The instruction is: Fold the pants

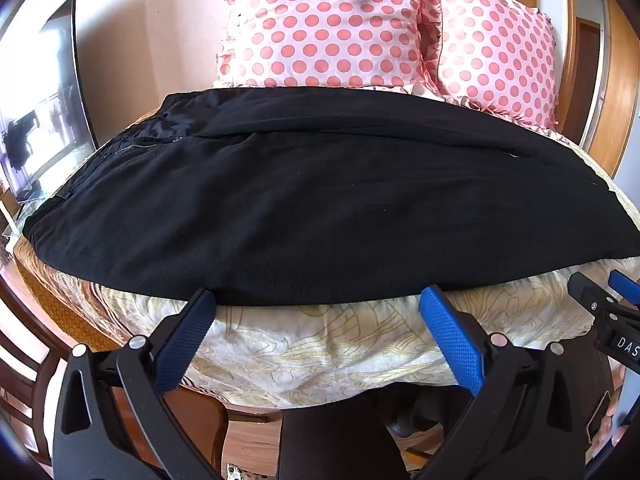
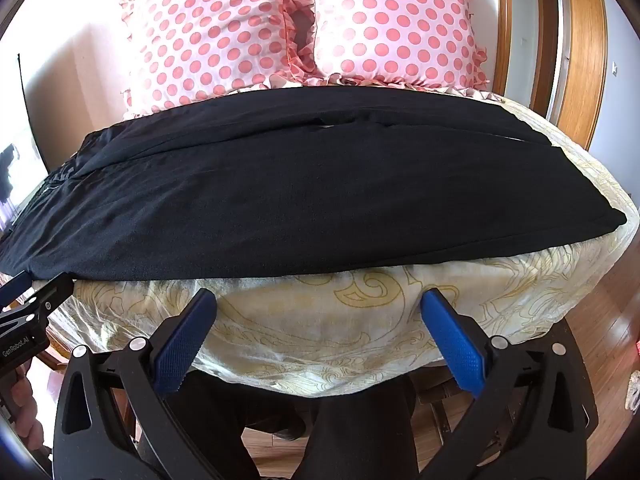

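The black pants (image 1: 304,200) lie lengthwise across the cloth-covered table (image 1: 320,344), reaching its near edge, waistband toward the left end (the zipper area there is dim and hard to read). The left gripper (image 1: 318,304) and right gripper (image 2: 318,304) both hang at that near edge, fingers spread wide, holding nothing. Two polka-dot pillows (image 2: 304,28) stand behind, their bottoms hidden by the pants.

L tongs (image 1: 318,304): blk frame, blue textured pads, silver rivets | R tongs (image 2: 318,306): same
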